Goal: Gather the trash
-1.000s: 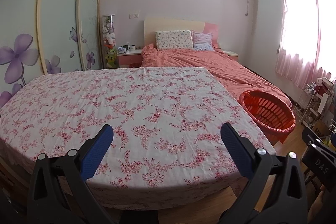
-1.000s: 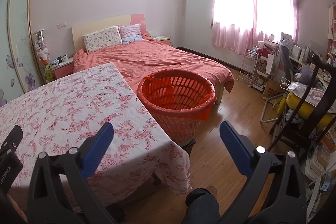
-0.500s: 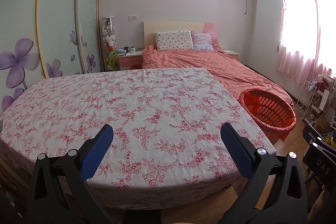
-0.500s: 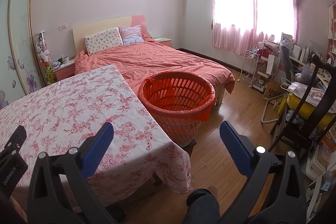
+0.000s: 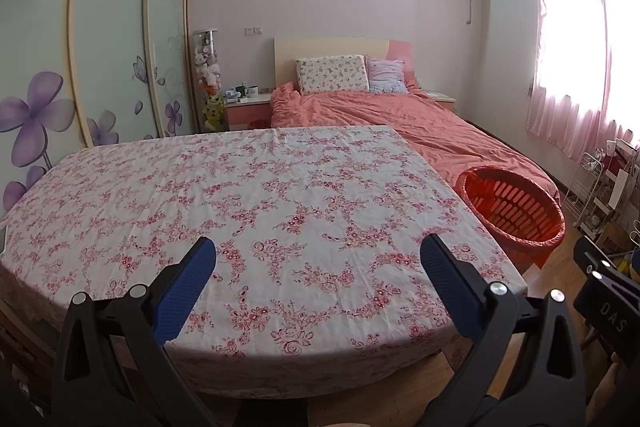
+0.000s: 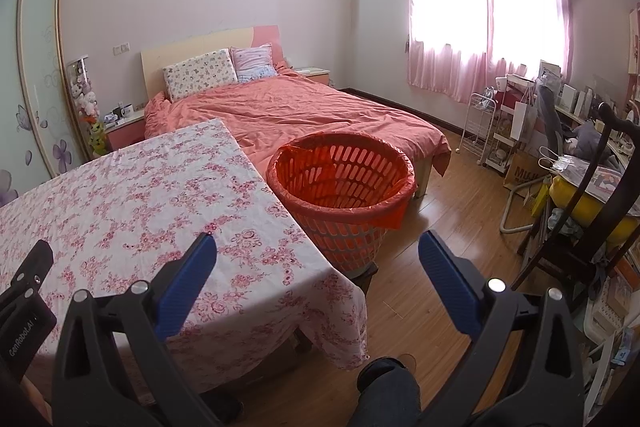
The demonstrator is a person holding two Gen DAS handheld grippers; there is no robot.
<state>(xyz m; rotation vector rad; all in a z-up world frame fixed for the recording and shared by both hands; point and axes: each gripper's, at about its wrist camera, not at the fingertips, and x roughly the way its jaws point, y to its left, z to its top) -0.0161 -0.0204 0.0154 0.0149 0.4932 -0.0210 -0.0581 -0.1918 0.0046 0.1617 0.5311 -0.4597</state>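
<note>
Floral tablecloth (image 5: 256, 195) on the near table shows no trash; over the last second your view has only drifted slightly, nothing picked up. Left gripper (image 5: 318, 261) spread, empty. Orange basket (image 6: 340, 183) stands right of the table, by the bed (image 6: 312, 115). Right gripper (image 6: 318, 259) spread, empty. Collection likely finished or not begun.

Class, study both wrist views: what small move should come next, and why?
Probably pan both cameras to look for trash: the left gripper and right gripper are open and hold nothing, the floral tablecloth shows no litter, and the orange slatted plastic basket waits beside it.
</note>
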